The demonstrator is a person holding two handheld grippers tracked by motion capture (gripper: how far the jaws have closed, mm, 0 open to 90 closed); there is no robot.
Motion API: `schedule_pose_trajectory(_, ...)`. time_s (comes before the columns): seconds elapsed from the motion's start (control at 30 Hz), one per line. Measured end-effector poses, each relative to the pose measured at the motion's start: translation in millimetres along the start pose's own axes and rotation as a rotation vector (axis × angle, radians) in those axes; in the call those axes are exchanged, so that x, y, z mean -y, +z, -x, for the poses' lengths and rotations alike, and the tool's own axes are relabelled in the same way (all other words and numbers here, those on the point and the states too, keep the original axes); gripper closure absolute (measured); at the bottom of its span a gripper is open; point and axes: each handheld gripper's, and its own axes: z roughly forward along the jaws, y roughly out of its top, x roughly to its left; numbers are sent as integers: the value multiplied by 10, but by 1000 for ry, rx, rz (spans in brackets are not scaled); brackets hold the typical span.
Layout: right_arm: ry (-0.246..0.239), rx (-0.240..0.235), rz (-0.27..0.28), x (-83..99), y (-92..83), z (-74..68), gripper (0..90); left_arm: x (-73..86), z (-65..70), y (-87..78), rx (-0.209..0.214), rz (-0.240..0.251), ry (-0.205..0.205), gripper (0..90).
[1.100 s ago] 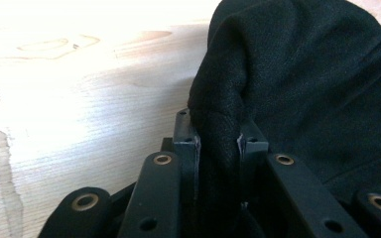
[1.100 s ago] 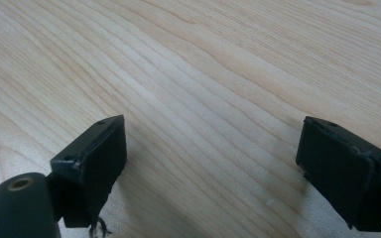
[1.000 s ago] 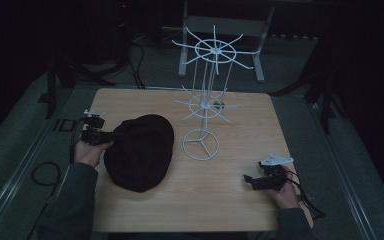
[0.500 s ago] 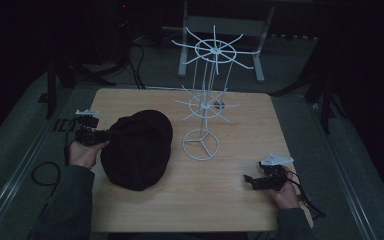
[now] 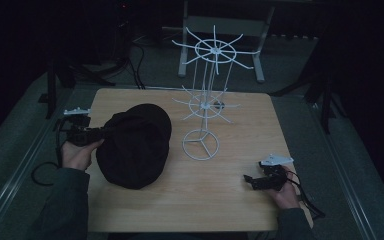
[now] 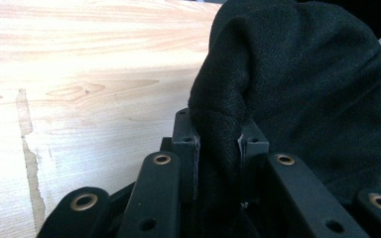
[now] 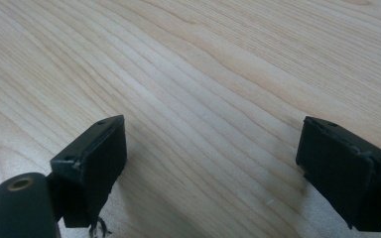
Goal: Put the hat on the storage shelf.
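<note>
Left claw [image 6: 218, 148] pinches only a thin fold of my black hat [image 5: 135, 145] near the counter's [image 5: 240, 200] left edge; lifting could slip it free.

The left gripper [image 5: 97, 134] is held in the left hand [image 5: 77, 152] at the left side of the high view, with the forearm entering from the bottom edge. Its jaws are pointed toward the right and are clamped together on a fold of the black hat [image 6: 297, 94], which is pinched between the pads. The right gripper [image 5: 250, 181] is held low in the right hand [image 5: 285, 192]. Its jaws are spread wide apart, with nothing gripped between them.
</note>
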Motion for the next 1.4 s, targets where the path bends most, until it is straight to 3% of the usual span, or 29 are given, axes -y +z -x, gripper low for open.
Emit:
schedule_pose_trajectory(0.5,2,0,0,0,0,-1,122,-26,24,-207,15,59,-5,768)
schedule_pose_trajectory(1.4,-1,1,1,-1,1,1,121,-115,99,-393,126,152,-21,766)
